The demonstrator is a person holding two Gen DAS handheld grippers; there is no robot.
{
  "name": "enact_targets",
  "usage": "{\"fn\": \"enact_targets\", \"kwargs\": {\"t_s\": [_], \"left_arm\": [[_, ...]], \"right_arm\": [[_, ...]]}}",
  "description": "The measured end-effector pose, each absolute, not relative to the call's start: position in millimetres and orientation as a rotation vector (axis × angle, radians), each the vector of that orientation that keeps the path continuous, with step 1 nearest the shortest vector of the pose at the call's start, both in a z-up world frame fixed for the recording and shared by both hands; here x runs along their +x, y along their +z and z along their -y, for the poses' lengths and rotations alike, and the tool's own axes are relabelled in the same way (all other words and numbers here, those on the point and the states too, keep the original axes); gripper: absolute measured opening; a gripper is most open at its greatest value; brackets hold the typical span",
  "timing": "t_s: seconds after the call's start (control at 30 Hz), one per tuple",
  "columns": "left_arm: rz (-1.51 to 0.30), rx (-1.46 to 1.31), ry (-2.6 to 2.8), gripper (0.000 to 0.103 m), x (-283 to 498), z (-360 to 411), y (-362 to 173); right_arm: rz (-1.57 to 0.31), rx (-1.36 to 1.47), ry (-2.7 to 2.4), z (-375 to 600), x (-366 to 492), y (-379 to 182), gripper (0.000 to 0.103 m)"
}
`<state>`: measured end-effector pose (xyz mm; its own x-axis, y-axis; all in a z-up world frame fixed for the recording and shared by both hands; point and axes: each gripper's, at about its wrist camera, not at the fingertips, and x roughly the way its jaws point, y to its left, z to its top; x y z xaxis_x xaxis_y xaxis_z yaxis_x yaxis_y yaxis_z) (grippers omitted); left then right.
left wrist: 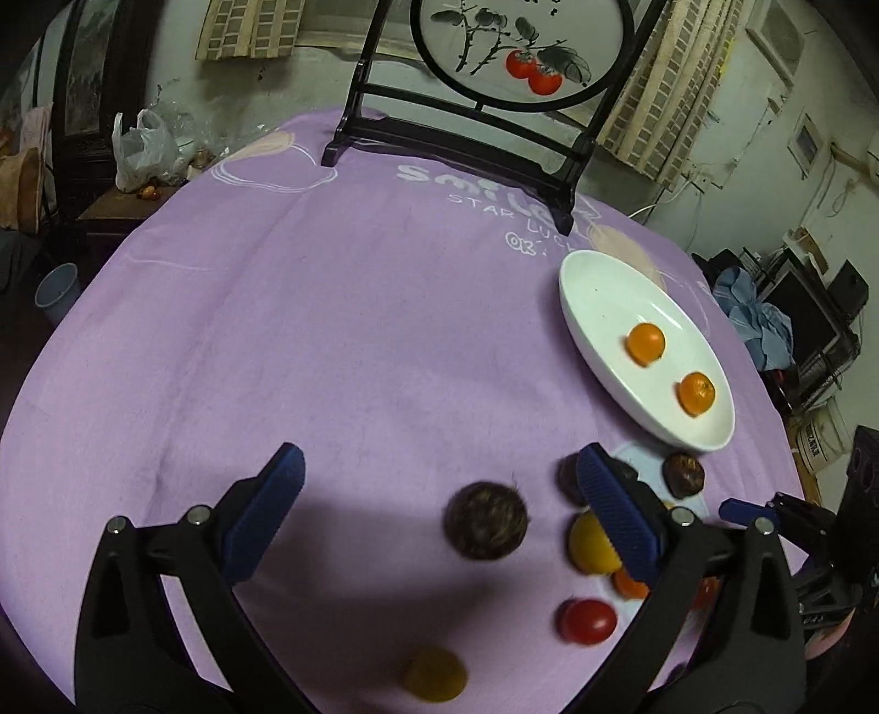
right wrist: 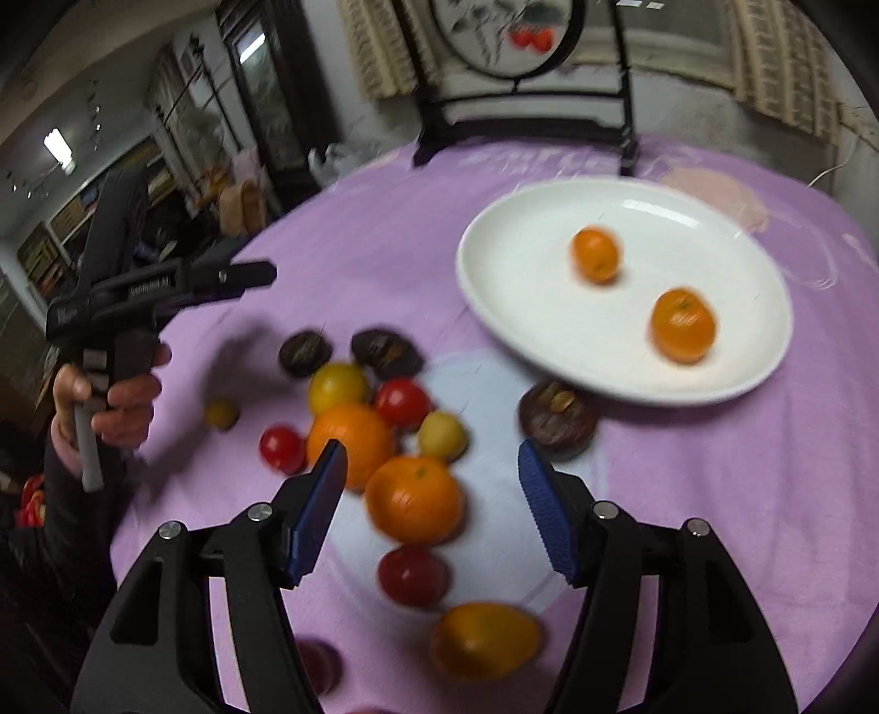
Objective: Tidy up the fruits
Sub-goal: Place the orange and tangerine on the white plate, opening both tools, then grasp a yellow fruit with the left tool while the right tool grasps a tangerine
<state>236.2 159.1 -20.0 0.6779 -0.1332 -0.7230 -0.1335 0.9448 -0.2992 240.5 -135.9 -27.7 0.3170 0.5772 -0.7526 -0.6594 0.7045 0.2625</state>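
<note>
We hold both grippers, left and right, agape over loose fruit, two oranges already on the plate.

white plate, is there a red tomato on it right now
No, the white plate holds only two small oranges; the red tomatoes lie on the cloth.

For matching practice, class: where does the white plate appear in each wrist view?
Left wrist view: the white plate sits at the right, above the middle, holding two oranges.
Right wrist view: the white plate sits upper right, holding the same two oranges.
Shared landmark: the round persimmon painting at the table's far edge.
</note>
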Motion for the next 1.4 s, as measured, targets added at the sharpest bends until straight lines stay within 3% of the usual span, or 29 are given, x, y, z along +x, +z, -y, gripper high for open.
{"fn": "enact_targets", "kwargs": {"t_s": [0.37,0.6,0.77,0.83,1.2,1.4], "left_arm": [[-0.800,-0.247,-0.081,0.101,208.5,-139.4,-20.6],[-0.801,-0.189,-0.102,0.101,203.8,-128.9,-25.2],[-0.772,-0.200,-0.083,0.100,184.8,-142.8,-22.0],[-0.778,-0.177,-0.091,0.097,172.3,-142.0,-24.4],[-0.874,-0.083,-0.176,0.057,155.1,-116.6,-49.9],[-0.924,-0.080,-0.154,0.047,161.9,-117.7,-58.4]], "right_arm": [[-1.000,-0.204,0.825,117.7,230.8,-51.3,0.065],[-0.999,-0.236,0.796,113.9,233.4,-59.5,0.046],[-0.991,-0.204,0.815,118.0,231.7,-55.3,0.044],[-0.972,-0.136,0.826,127.7,233.7,-45.6,0.044],[-0.946,0.020,0.808,148.0,241.2,-28.3,0.044],[-0.923,0.020,0.821,149.2,237.9,-22.8,0.044]]}}
